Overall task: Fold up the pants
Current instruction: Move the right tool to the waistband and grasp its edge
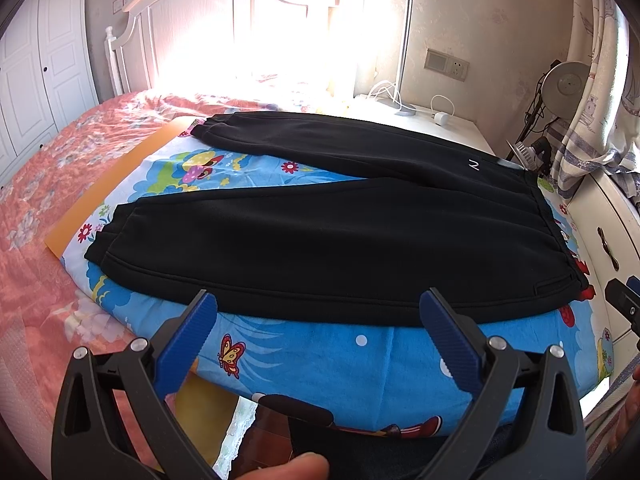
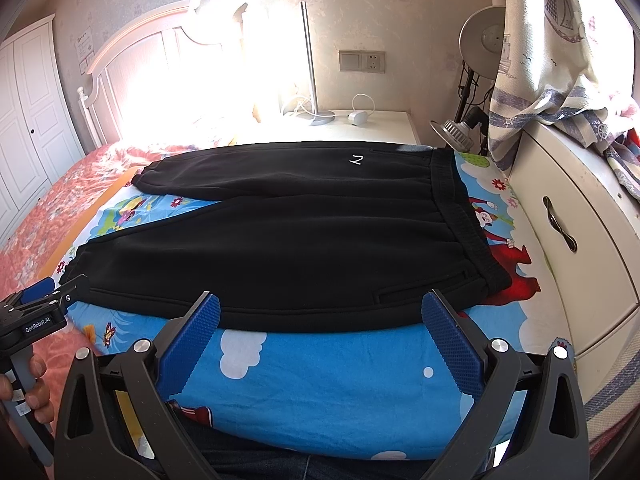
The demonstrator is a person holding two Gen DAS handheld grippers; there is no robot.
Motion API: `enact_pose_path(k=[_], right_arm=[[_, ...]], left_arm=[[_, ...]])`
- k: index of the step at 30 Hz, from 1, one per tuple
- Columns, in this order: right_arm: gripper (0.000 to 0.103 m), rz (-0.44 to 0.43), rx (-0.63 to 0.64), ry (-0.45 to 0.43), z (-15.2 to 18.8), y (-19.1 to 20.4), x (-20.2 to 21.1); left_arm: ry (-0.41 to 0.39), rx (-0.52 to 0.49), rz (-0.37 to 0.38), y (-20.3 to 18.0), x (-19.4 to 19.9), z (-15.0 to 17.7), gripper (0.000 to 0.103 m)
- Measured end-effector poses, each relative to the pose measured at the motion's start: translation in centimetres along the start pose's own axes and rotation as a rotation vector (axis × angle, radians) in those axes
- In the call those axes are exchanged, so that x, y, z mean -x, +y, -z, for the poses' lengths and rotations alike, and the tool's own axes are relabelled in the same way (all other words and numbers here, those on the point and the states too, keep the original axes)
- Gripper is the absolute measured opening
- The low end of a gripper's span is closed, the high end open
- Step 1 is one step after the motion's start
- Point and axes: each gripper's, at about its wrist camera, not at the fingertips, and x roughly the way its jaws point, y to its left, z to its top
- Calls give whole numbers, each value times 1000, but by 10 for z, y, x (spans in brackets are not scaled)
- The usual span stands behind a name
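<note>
Lying flat on a bright blue cartoon-printed cotton sheet (image 1: 340, 360), the black fleece jogger pants (image 1: 320, 240) spread their two cuffed legs toward the left and their ribbed elastic waistband toward the right, a small white mark stitched near the waist. The fabric looks soft, matte and thick, with a welt pocket slit near the front edge. Farthest left stands a white panelled wardrobe (image 1: 28, 72), then a pink floral quilted bedspread (image 1: 48, 168) with an orange board edge showing under the sheet. Behind rises a white wooden headboard (image 1: 192, 28), washed out by sunlight; further right sit a white bedside table (image 2: 360, 124) with cables, a grey round desk lamp (image 2: 480, 40), and a cream drawer cabinet (image 2: 568, 240) draped with striped cloth. The left gripper (image 1: 318, 304) hangs with its ridged blue jaws spread wide, empty, just short of the pants' near hem. The right gripper (image 2: 320, 308) likewise gapes wide and empty, at the near edge by the pocket.
</note>
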Motion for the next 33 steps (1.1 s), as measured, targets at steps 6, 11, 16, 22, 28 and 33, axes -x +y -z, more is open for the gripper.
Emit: enact_pose_path(k=[6, 11, 16, 22, 28, 33], right_arm=[[98, -60, -96, 73, -26, -50, -33], [98, -46, -240, 174, -94, -149, -112], [98, 61, -104, 298, -173, -214, -219], [97, 95, 265, 408, -237, -206, -318], [87, 39, 403, 548, -256, -198, -398], [74, 13, 431, 640, -256, -208, -437]], left_arm=[[-5, 20, 85, 2, -11, 0, 101], [26, 39, 154, 0, -40, -4, 101], [133, 75, 274, -1, -82, -12, 101], [175, 98, 239, 2, -121, -29, 101], [226, 160, 162, 28, -140, -38, 101], [270, 252, 72, 64, -145, -31, 101]])
